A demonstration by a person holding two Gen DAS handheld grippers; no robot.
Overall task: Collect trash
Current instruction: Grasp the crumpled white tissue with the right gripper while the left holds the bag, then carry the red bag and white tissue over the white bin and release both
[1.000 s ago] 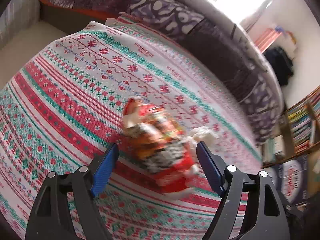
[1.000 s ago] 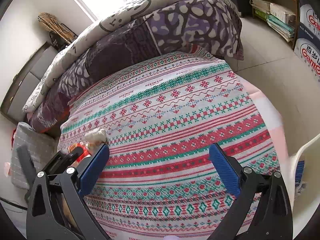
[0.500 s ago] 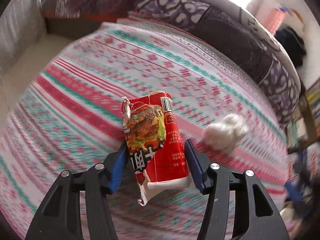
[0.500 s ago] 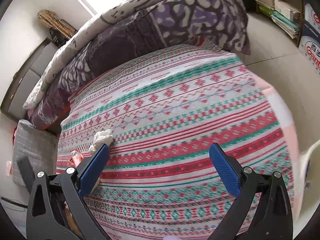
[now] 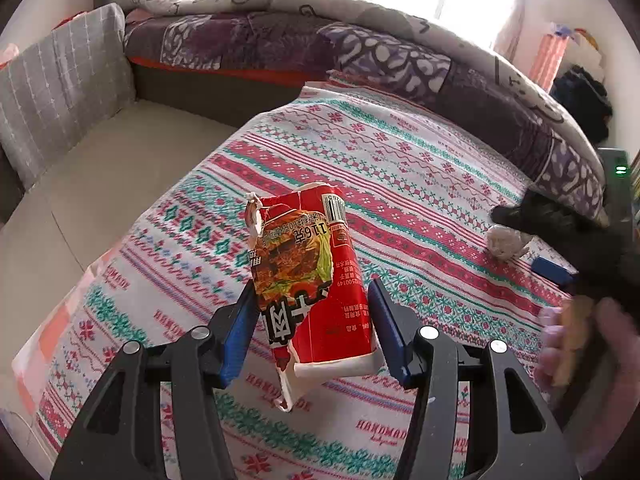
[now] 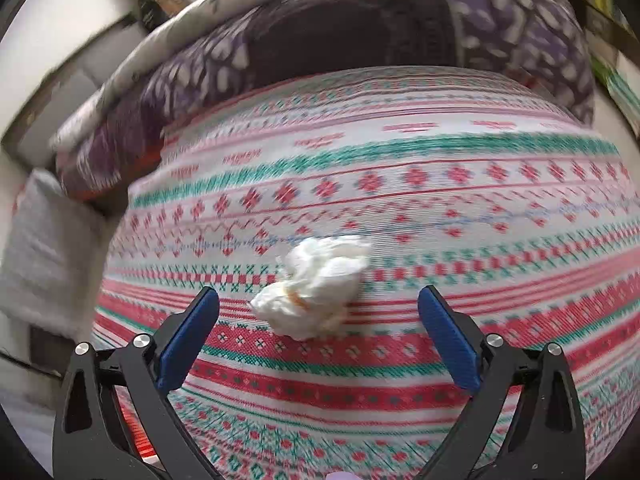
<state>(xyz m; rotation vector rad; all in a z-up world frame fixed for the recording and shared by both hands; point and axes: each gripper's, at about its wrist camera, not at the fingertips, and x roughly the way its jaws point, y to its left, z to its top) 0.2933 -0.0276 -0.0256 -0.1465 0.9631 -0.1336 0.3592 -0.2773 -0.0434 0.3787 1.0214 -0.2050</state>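
Note:
My left gripper (image 5: 312,320) is shut on a torn red snack carton (image 5: 308,280), held up above the patterned tablecloth (image 5: 400,168). A crumpled white tissue (image 6: 316,284) lies on the cloth in the right wrist view, a little ahead of my right gripper (image 6: 318,312) and between the lines of its blue fingers. The right jaws are closing and their pads stand apart from the tissue. In the left wrist view the same tissue (image 5: 506,242) sits at the far right under the right gripper's black body (image 5: 568,236), with a hand (image 5: 576,344) on its handle.
A bed with a purple patterned quilt (image 5: 360,52) runs behind the table. A grey cushion (image 5: 52,92) and a beige sofa seat (image 5: 92,176) lie to the left of the table edge. Shelves show at the far right.
The left jaws closed on the red carton and lifted it off the cloth, swinging left. The right gripper moved left and down to the tissue, and its jaws narrowed.

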